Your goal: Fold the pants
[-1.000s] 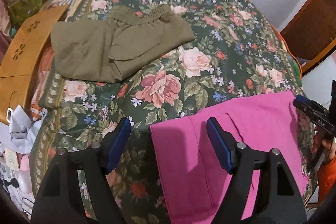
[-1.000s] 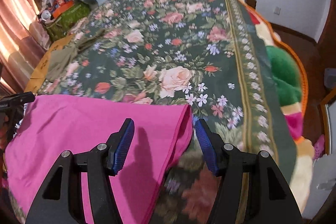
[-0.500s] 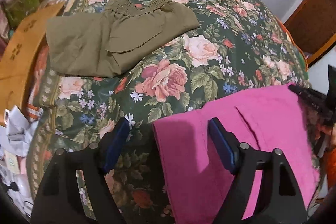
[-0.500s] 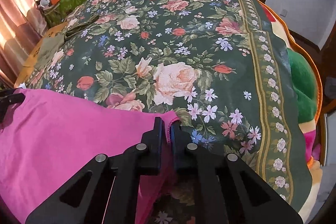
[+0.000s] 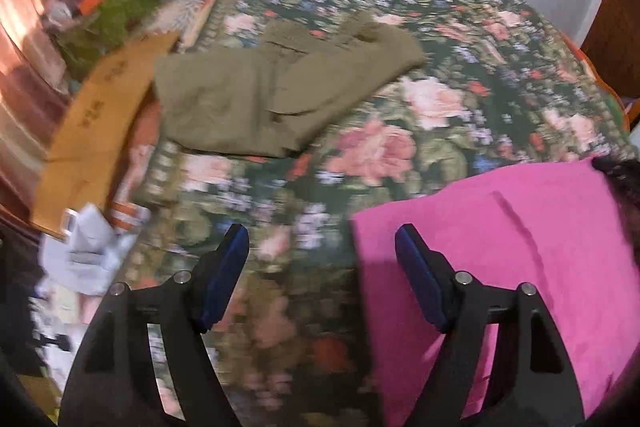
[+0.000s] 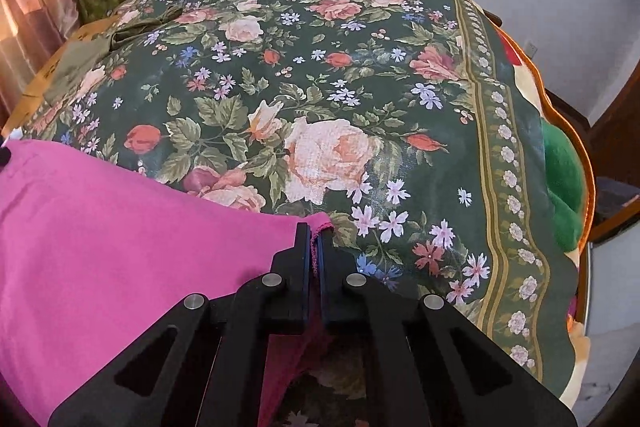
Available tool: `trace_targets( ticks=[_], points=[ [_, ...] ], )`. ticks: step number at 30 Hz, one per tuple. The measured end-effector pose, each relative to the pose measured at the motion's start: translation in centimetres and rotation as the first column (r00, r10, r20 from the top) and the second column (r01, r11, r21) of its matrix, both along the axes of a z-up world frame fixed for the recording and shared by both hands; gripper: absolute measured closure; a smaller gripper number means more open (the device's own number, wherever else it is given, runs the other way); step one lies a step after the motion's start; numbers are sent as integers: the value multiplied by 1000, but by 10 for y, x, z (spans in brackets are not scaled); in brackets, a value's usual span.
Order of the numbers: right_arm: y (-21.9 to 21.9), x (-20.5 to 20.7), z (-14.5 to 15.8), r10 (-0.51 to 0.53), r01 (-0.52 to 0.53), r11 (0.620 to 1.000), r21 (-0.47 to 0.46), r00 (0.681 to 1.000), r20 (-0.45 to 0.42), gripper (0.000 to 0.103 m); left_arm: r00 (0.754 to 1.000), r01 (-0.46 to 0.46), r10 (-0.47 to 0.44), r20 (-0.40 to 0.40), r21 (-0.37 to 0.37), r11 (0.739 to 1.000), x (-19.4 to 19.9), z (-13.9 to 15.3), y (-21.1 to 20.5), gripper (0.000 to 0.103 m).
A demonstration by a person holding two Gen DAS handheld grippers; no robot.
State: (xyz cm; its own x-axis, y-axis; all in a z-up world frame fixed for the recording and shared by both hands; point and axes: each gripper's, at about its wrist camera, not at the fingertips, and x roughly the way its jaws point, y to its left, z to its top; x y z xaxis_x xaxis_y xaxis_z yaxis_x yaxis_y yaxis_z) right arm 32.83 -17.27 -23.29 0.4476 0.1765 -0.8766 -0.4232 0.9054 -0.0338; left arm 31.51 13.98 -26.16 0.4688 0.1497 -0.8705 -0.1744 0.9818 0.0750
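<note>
The pink pants (image 6: 120, 247) are lying spread across the near edge of a bed covered by a dark green floral bedspread (image 6: 328, 75). The right gripper (image 6: 315, 235) is pinching the pants' right-hand corner, its jaws clenched together with a thin fold of pink fabric sticking up between them. In the left wrist view, the left gripper (image 5: 322, 263) is hanging released, jaws spread wide, above the left edge of the pants (image 5: 500, 247); its right blue-padded finger (image 5: 420, 283) is showing over the pink cloth while its left one is showing over bare bedspread (image 5: 420, 131). This view is blurred, so whether either pad is touching fabric is hard to tell. Farther back on the bed, a folded olive-green garment (image 5: 272, 95) is lying well apart from the pink pants. Beside the bed's left side, a tan board (image 5: 92, 127) is leaning, with a pile of cluttered items (image 5: 112, 7) beyond it near the wall.
</note>
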Motion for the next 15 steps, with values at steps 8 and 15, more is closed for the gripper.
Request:
trace_targets(
  ticks=[8, 15],
  points=[
    [-1, -12, 42, -5, 4, 1000, 21, 998, 64, 93, 999, -14, 19, 41, -114, 993, -19, 33, 24, 26],
    [22, -37, 100, 51, -72, 975, 209, 993, 107, 71, 993, 92, -80, 90, -139, 986, -16, 61, -10, 25]
  ],
)
